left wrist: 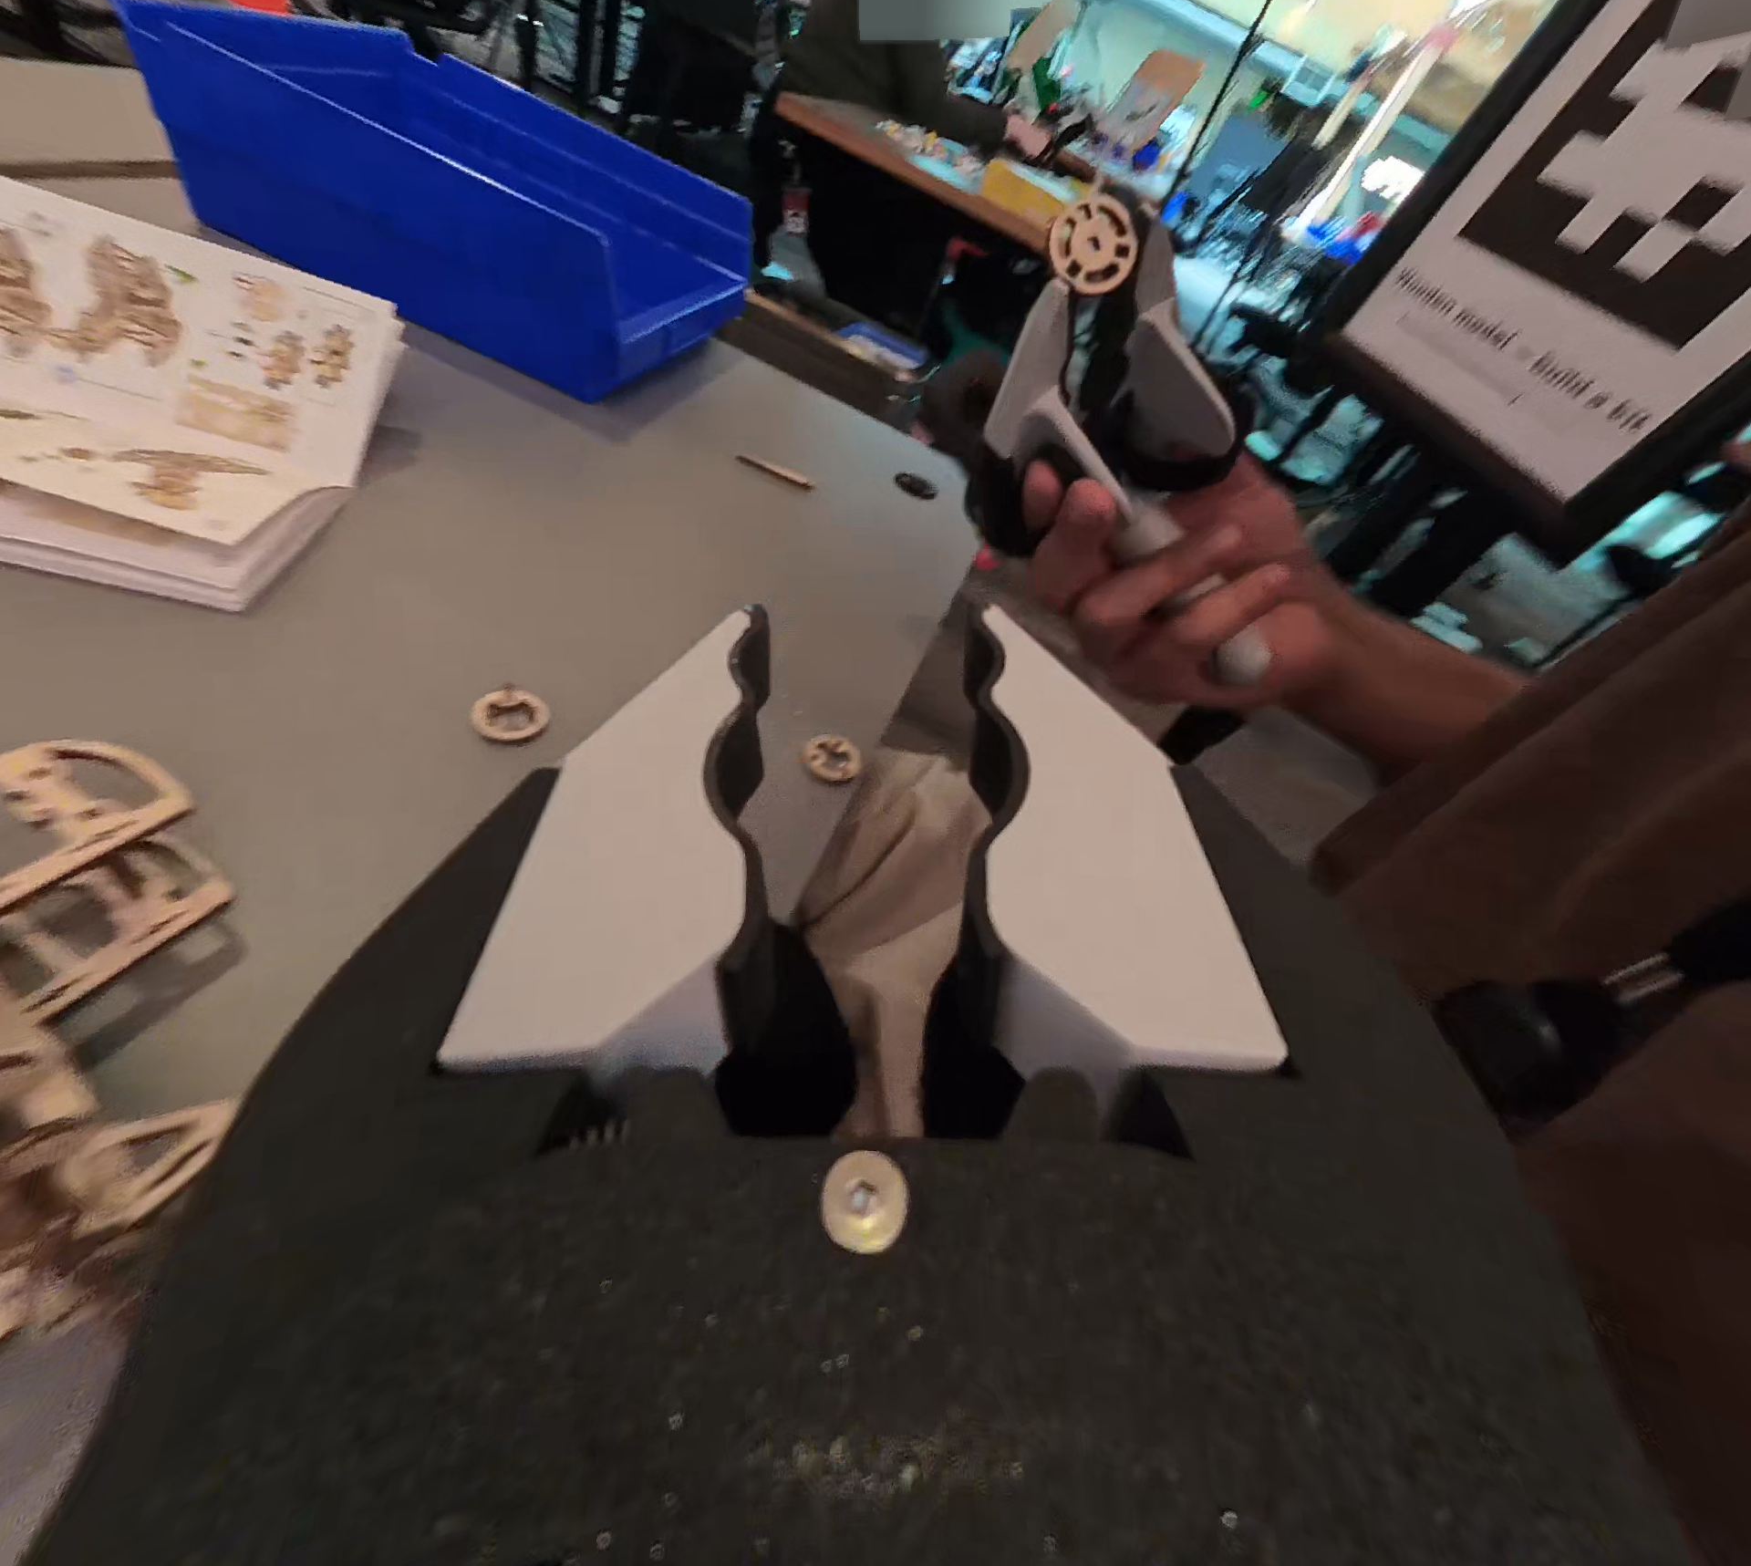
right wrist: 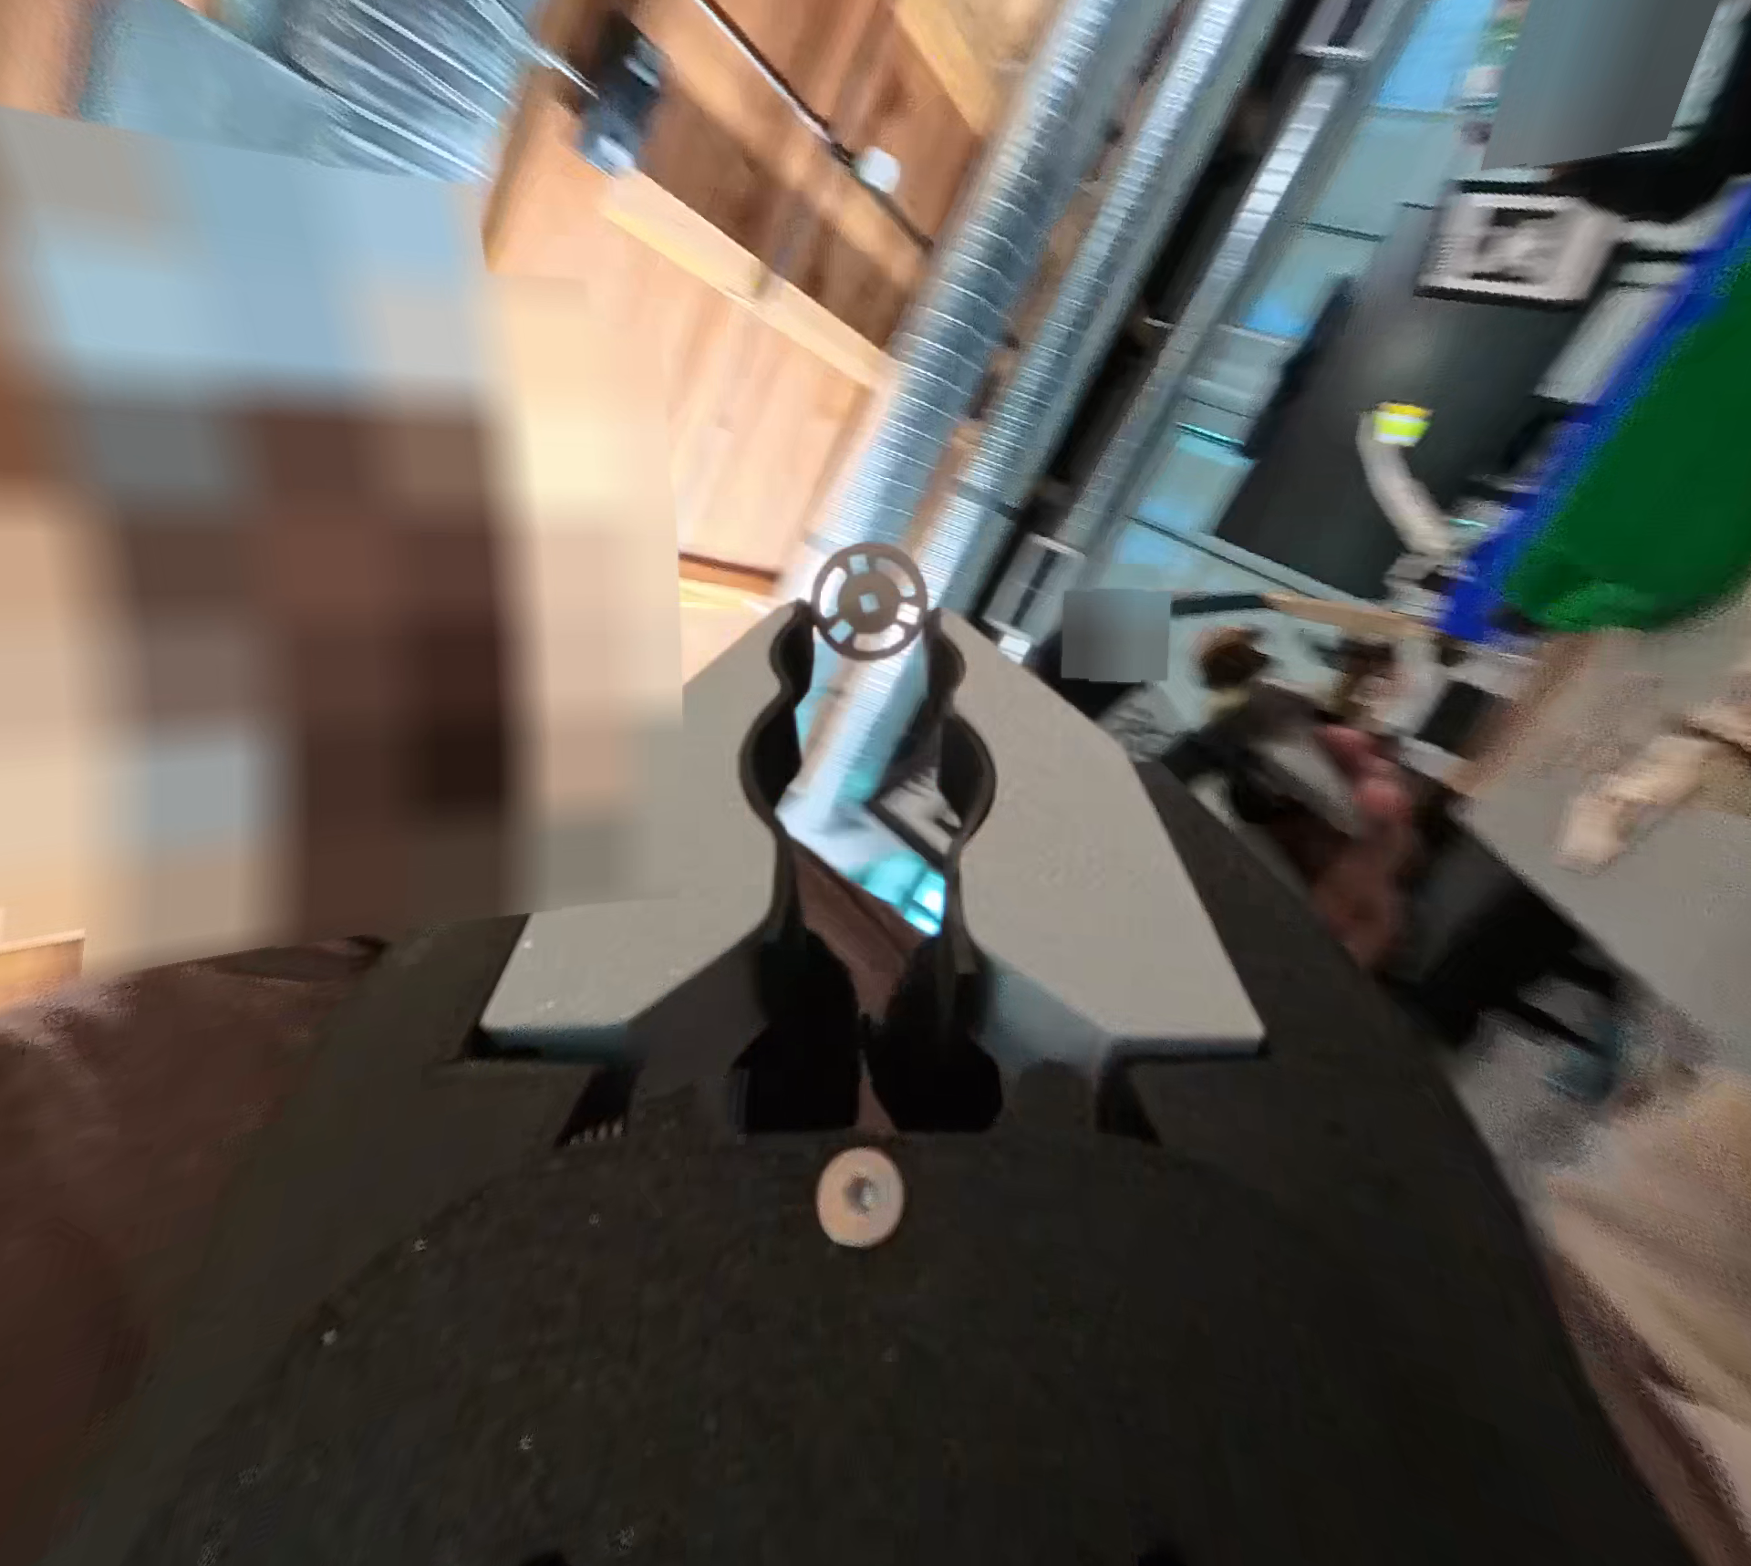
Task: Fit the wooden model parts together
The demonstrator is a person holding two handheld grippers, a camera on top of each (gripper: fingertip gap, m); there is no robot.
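My right gripper (right wrist: 870, 632) is shut on a small round wooden wheel (right wrist: 870, 601) at its fingertips and points up into the room. In the left wrist view the same gripper (left wrist: 1104, 270) is raised to the right of the table with the wheel (left wrist: 1094, 248) at its tip, held by a hand (left wrist: 1175, 573). My left gripper (left wrist: 867, 630) is open and empty above the grey table (left wrist: 531, 535). Two small wooden rings (left wrist: 510, 713) (left wrist: 832, 758) lie on the table just ahead of it. Larger wooden frame parts (left wrist: 95, 838) lie at the left edge.
A blue plastic bin (left wrist: 445, 194) stands at the back of the table. An open instruction booklet (left wrist: 180, 383) lies at the left. A thin wooden stick (left wrist: 775, 471) lies near the table's far edge. A black-and-white marker board (left wrist: 1563, 213) stands at the right. Some 12 cm of space lies between my two pairs of fingers.
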